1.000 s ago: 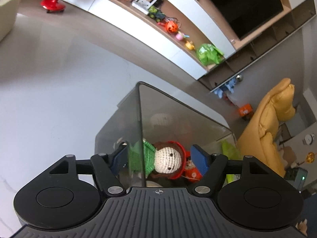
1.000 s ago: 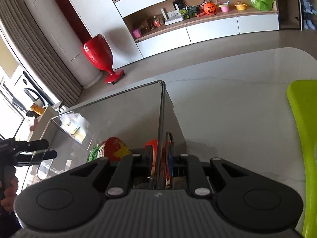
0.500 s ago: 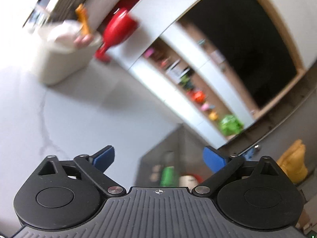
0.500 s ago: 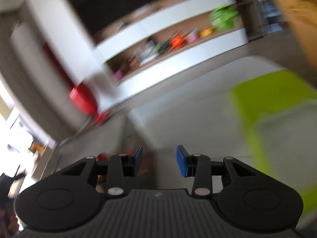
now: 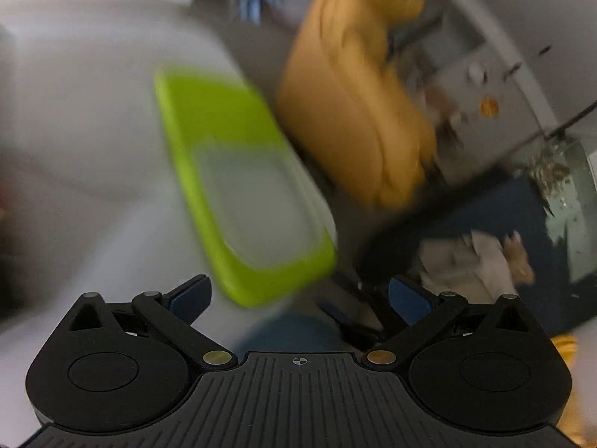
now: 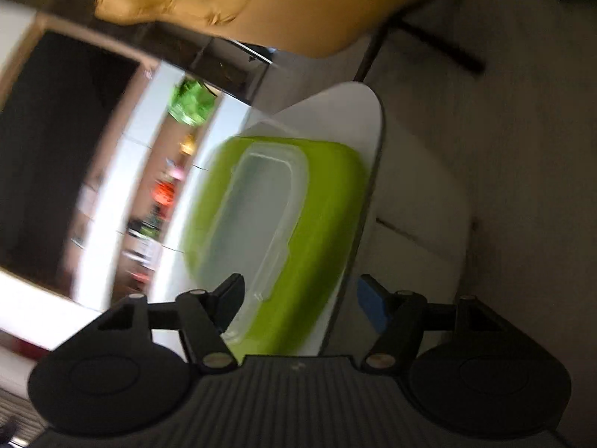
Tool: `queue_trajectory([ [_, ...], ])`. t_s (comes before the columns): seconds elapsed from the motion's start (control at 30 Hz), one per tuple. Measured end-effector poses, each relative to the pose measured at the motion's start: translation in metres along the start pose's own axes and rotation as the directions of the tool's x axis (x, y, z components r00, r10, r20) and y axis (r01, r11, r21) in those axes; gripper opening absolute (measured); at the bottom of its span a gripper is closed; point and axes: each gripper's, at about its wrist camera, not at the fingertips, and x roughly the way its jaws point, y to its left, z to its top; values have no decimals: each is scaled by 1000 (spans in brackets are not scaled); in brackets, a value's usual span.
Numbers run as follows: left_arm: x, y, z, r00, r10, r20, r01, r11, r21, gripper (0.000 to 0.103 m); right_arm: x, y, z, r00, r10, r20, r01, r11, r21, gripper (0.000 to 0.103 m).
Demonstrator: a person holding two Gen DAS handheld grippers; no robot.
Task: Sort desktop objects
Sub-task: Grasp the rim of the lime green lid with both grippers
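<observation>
A lime green tray [image 5: 209, 138] lies on the white table [image 5: 74, 149] with a clear plastic lid [image 5: 253, 201] on it. Both show blurred. My left gripper [image 5: 298, 295] is open and empty, above the tray's near end. In the right wrist view the same tray [image 6: 328, 216] and lid [image 6: 257, 216] lie near the table's edge [image 6: 373, 171]. My right gripper [image 6: 302, 298] is open and empty, over the tray's near end and the table edge. The clear box with the toys is out of view.
A mustard yellow chair [image 5: 354, 104] stands beyond the table, and also shows in the right wrist view [image 6: 261, 3]. Shelves with toys [image 6: 164, 194] and a dark screen [image 6: 56, 142] line the wall. Floor lies right of the table edge [image 6: 503, 186].
Both grippers let go of the clear box, opened, and swung right toward the green tray. The box and toys have left both views. Both views are motion blurred.
</observation>
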Motion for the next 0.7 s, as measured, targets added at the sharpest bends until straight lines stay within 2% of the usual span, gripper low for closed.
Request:
queue_trajectory([
  [0.07,40,9,10,996,22,-83,-25,999,-38,103,-2,-13,7,998,54,18,-55,997,46,69],
  [0.17,70,27,9,993,22,-115,-28,999,-46,103,-10,-13,22,990,131,47,-131,991,-2,69],
  [0.23,80,38,7,991,-35,-126,27,997,-68,103,-14,-13,31,980,195,42,-192,980,-55,72],
  [0.3,90,47,7,987,-79,-138,68,994,-83,103,-9,-14,37,967,256,-1,-255,962,-94,72],
  [0.4,102,50,11,985,17,-171,-25,999,-49,103,0,-22,42,943,323,-79,-329,940,-90,72],
  [0.47,110,53,14,981,54,-185,-65,997,-52,103,5,-32,44,943,321,-86,-326,944,-50,72],
  [0.6,136,46,26,973,43,-229,-52,998,-33,103,7,-48,47,980,200,-13,-200,980,2,72],
  [0.63,144,39,31,968,48,-246,-53,999,-11,103,7,-51,47,984,179,0,-179,984,7,72],
  [0.7,166,23,35,956,42,-292,-36,999,28,103,12,-54,45,982,187,-2,-187,982,22,72],
])
